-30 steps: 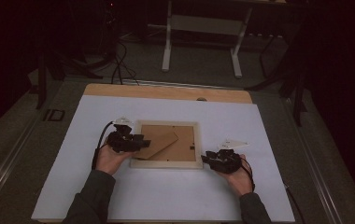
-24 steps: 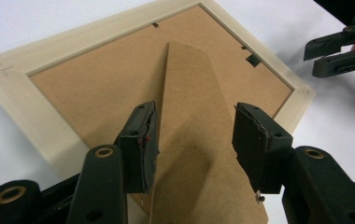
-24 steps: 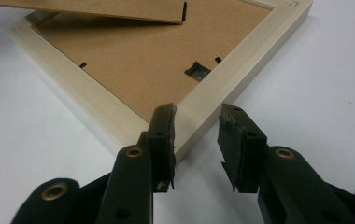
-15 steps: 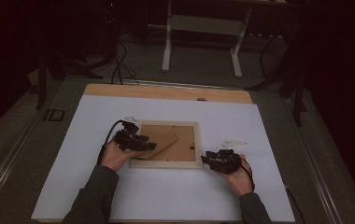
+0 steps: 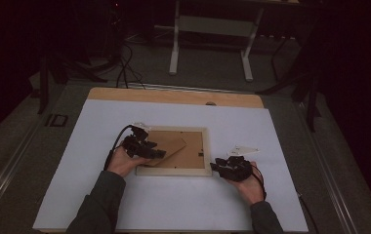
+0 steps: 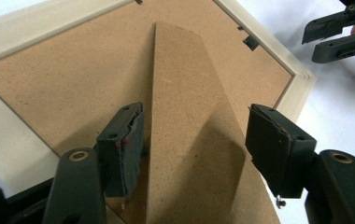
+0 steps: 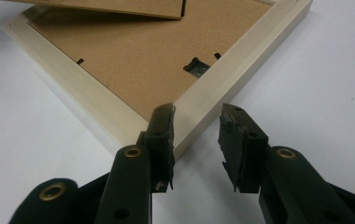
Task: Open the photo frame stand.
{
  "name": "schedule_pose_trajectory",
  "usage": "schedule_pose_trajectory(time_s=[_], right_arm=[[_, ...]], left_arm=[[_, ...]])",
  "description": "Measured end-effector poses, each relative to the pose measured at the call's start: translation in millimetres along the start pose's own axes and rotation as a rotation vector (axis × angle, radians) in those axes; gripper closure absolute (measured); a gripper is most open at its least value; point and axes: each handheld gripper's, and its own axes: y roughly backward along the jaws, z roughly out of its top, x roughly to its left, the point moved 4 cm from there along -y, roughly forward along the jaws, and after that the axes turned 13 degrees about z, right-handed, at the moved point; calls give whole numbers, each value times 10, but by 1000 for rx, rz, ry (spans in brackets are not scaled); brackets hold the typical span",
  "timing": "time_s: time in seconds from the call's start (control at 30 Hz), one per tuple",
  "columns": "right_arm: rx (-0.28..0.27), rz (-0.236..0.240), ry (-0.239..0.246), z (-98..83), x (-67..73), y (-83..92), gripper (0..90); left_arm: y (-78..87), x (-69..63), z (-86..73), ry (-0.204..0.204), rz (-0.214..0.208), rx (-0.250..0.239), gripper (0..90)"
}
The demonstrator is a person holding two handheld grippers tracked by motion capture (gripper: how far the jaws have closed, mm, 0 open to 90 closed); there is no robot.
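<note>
One pale wooden picture frame (image 5: 174, 170) lies face down near the middle of the white tabletop (image 5: 174, 209), its brown fibreboard backing (image 6: 63, 79) turned up and a tapered fibreboard easel stand (image 6: 189, 116) hinged across that backing. Over the frame's left part, the left gripper (image 5: 160, 154) hovers with its jaws spread wide; they have just been opening, and the stand runs up between the two black pads (image 6: 278, 149) without either one pressing on it. At the frame's lower right corner the right gripper (image 5: 215, 167) sits low on the table, jaws roughly half apart; in the right gripper view (image 7: 196, 128) the corner of the frame rail lies between the pads, one pad just beside the wood, and no firm clamp shows. A small dark metal clip (image 7: 195, 65) sits on the backing near that corner. Beyond the white sheet, a strip of bare wooden table edge (image 5: 174, 96) shows at the far side.
</note>
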Motion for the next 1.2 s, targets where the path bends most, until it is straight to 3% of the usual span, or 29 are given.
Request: schedule_pose_trajectory(time_s=[0.37,0.67,0.93,1.2], right_arm=[[1,-2,-3,-6,-9,0,645],[2,0,-6,-11,-14,-6,642],[7,-1,-9,-17,-18,-12,634],[8,-3,-11,-22,-23,-31,626]], left_arm=[[-99,-83,-5,-52,16,37,354],[-137,-87,-9,-54,27,53,383],[-160,-102,-22,-80,57,84,392],[-140,-129,-16,-108,82,71,395]])
